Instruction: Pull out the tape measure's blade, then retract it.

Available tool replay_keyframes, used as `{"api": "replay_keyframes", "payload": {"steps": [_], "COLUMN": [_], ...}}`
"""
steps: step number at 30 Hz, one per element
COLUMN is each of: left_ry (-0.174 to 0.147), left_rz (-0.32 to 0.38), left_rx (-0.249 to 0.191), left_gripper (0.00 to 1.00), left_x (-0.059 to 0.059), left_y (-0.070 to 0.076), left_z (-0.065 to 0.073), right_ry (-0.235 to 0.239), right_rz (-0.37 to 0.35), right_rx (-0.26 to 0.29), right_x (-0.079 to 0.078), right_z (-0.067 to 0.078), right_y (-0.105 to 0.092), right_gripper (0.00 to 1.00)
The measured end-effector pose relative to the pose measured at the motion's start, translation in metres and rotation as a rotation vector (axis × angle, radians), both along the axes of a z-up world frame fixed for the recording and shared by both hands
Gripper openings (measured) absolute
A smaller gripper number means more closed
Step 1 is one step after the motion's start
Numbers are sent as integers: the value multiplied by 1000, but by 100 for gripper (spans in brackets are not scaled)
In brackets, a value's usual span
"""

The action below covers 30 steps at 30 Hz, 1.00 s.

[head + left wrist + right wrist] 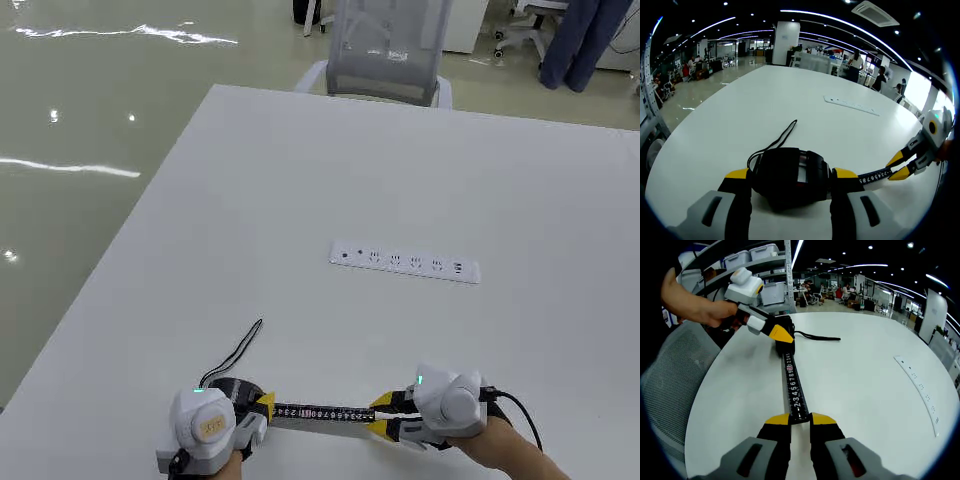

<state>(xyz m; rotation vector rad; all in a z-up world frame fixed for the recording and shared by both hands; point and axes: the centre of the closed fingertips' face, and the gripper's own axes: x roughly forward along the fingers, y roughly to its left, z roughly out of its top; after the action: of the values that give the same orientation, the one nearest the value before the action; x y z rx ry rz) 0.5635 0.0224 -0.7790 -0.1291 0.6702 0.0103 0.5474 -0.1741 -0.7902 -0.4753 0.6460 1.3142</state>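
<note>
- The tape measure (pixel 785 182) is sitting on the white table (pixel 300 170), close to the near edge and toward the left.
- The left gripper (pixel 791 173) is grasping its black case from both sides, yellow tips pressing against it.
- The blade (pixel 794 382) is stretching flat to the right from the case, numbers facing up.
- The right gripper (pixel 800 419) is pinching the blade's free end between its tips.
- A black cord (pixel 240 350) from the case is trailing toward the far side.
- A white power strip (pixel 405 263) is lying farther off, near the table's middle, well apart from the tape measure.
- A grey chair (pixel 385 50) is standing at the far edge.
</note>
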Motion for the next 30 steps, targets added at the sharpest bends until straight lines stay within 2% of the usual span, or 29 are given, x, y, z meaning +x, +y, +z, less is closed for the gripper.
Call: {"api": "replay_keyframes", "payload": {"steps": [30], "left_ry": [-6], "left_rz": [-2], "left_rx": [-13], "left_gripper": [60], "left_x": [0], "left_y": [1], "left_z": [1], "right_ry": [2], "right_rz": [6], "right_rx": [10], "right_x": [0], "right_z": [3], "right_y": [13], "right_gripper": [12]}}
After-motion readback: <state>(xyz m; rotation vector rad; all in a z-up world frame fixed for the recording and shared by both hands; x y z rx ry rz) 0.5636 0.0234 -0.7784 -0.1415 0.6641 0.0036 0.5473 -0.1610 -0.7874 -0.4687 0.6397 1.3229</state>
